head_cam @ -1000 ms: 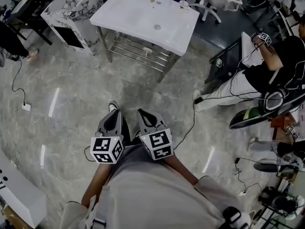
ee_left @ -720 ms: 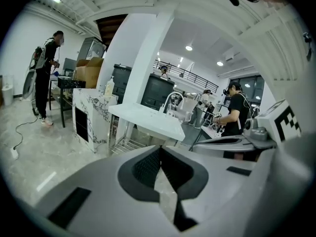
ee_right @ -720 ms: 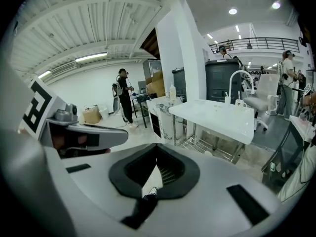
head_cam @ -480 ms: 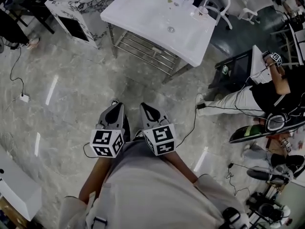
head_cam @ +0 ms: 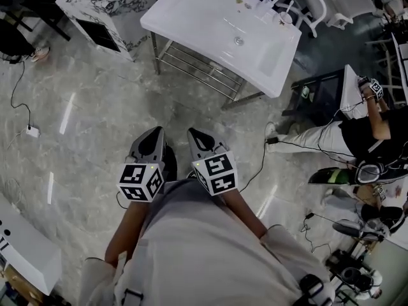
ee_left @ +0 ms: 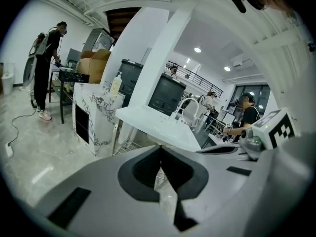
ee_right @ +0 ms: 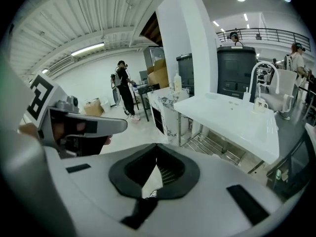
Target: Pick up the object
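Note:
Both grippers are held close in front of the person's body, side by side over the grey stone floor. In the head view the left gripper (head_cam: 155,134) and the right gripper (head_cam: 194,136) point toward a white sink table (head_cam: 191,19) a few steps ahead. Each has its jaws together with nothing between them, as the left gripper view (ee_left: 159,149) and the right gripper view (ee_right: 156,147) also show. On the table stand a white mug (ee_right: 260,104) beside an arched faucet (ee_right: 257,69), and a small brown item (head_cam: 239,0). Which of them the task means I cannot tell.
A marble-patterned cabinet (head_cam: 95,8) stands left of the table, with a soap bottle (ee_left: 115,84) on top. Cables (head_cam: 25,116) trail over the floor. A seated person (head_cam: 357,129) and equipment are at the right. Another person (ee_right: 123,90) stands far off.
The table and cabinet have shifted nearer and to the right in the head view as the person moves forward. Both grippers keep their pose, still together and empty.

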### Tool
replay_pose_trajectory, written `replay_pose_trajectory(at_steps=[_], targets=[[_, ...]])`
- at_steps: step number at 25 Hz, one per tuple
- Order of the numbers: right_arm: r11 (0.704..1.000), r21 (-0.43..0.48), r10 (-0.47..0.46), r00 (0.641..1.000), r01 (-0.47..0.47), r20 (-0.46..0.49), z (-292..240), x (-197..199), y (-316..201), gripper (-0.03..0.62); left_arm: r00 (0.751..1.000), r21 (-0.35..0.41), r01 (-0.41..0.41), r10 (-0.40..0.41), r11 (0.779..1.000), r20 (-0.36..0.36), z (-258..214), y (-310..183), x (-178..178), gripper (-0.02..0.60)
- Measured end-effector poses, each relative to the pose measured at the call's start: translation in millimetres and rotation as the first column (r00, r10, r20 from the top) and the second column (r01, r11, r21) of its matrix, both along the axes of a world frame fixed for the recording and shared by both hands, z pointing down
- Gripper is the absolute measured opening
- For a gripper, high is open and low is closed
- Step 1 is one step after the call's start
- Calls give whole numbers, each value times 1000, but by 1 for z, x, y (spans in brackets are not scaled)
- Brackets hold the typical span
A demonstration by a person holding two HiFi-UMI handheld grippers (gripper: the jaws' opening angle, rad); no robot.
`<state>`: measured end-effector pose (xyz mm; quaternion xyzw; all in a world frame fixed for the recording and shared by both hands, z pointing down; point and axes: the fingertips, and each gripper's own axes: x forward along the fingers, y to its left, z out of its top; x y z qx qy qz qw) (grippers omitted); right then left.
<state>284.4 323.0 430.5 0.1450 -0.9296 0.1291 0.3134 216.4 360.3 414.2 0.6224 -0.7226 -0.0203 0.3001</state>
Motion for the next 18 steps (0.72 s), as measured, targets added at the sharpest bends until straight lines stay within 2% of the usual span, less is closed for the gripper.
replay_pose_trajectory(at_steps=[11,18], targets=[[999,37,11,1000,-12,23,-15,-86,-12,9,999,83,-34,33,996,12,-20,-16,-84,0],[996,63,65,997,-67,35,-21,-113,-22,9,998,90,-59,59,994,3,-16,-18,-115,0]])
